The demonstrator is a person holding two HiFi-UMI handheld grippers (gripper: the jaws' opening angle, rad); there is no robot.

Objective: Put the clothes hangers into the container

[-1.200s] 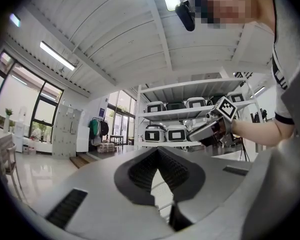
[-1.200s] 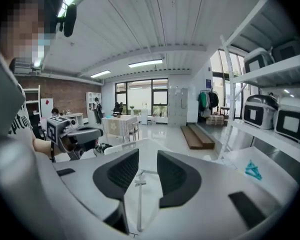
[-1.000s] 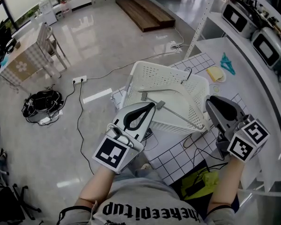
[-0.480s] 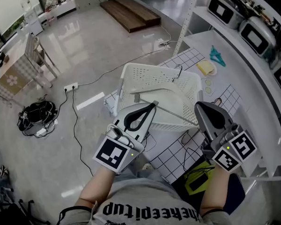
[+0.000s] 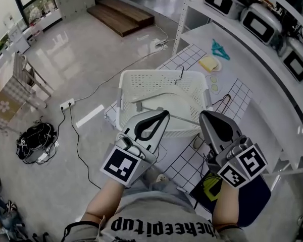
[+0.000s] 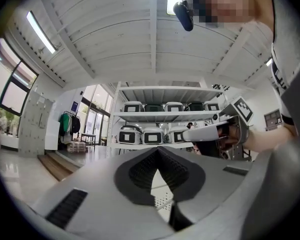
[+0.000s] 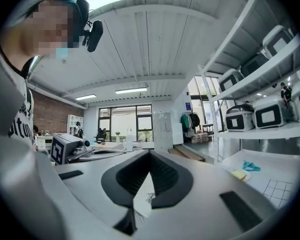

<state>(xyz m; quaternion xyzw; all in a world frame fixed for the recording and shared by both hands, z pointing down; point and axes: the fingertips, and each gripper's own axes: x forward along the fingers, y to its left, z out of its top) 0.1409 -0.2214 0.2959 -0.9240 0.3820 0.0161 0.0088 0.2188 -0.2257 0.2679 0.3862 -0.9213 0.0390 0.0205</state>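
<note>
Hovering with the left tongs (image 5: 163, 115) and right tongs (image 5: 207, 119) side by side at the near wall of the basket (image 5: 156, 82), pointing level across it. Clenched tip to tip on both sides, with nothing pinched. Showing only bits of basket mesh through the gap behind the pads in each gripper view.

Already inside the basket: a grey hanger (image 5: 184, 118), slanting across the bottom toward the right wall. Seemingly also in: a wire hook (image 5: 180, 73) poking up at the far rim.

Not yet in: a wire hanger (image 5: 221, 102) lying flat on the gridded tabletop (image 5: 240, 92) just right of the basket, and a teal hanger (image 5: 219, 48) well beyond the basket's far right corner, near a yellow thing (image 5: 208, 63).

Looks like a pause between pickups, partway through the task, with at least two hangers left to collect.

Probably calls next for releasing the right tongs, swinging them to the right of the basket, and sinking to the wire hanger. Needs a low, flat approach and a firm pinch on the thin rod, to keep it from slipping off the pads. Then lifting over the right rim and letting go inside. Fetching the teal hanger afterwards means stretching well past the basket's far side.
</note>
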